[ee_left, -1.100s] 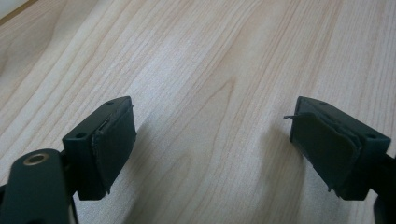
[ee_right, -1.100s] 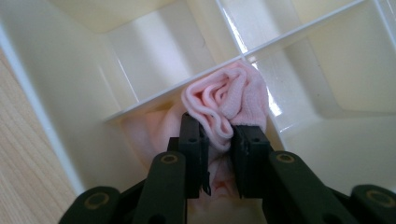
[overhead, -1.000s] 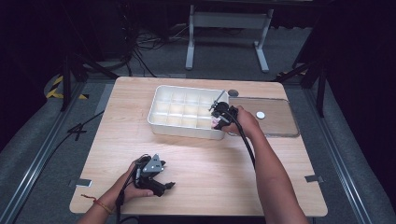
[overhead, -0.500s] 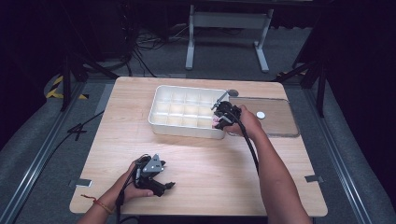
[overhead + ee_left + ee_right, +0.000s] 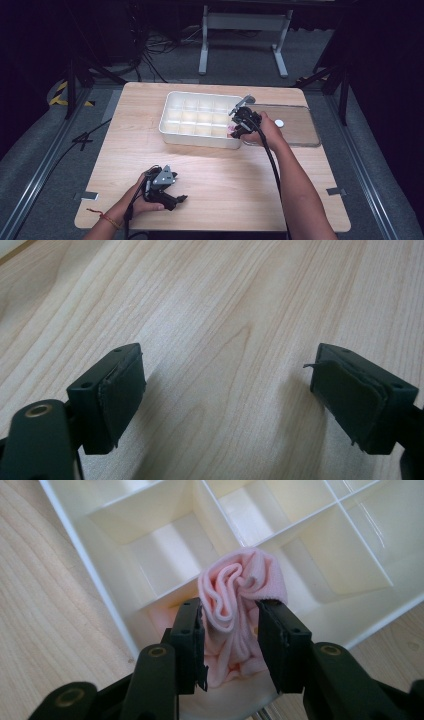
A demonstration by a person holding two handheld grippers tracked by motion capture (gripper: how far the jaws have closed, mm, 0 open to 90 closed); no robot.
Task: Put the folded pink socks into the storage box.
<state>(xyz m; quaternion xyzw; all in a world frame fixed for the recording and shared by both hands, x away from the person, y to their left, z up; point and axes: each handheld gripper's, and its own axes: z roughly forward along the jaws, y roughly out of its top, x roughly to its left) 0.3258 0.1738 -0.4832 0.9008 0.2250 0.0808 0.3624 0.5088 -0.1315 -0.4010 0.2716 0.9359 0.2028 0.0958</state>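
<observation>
My right gripper [image 5: 230, 630] pinches the soft, light pink cloth [image 5: 240, 595] mid-bundle over the tray's [image 5: 170, 131] near-right compartment, while my left gripper [image 5: 230, 400] rests wide open, empty, on the bench [image 5: 225, 165].

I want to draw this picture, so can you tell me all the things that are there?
Table: one, light wood, middle of the room.
Tray with compartments: one, white, far half of the table.
Cloth: one, pink, bunched over a corner compartment, pinched between the right jaws.
Clear lid: one, see-through, right of the tray.
Small disc: one, white, on the lid.
Left gripper: black, open, low over the near table.
Right gripper: black, at the tray's right end.
</observation>
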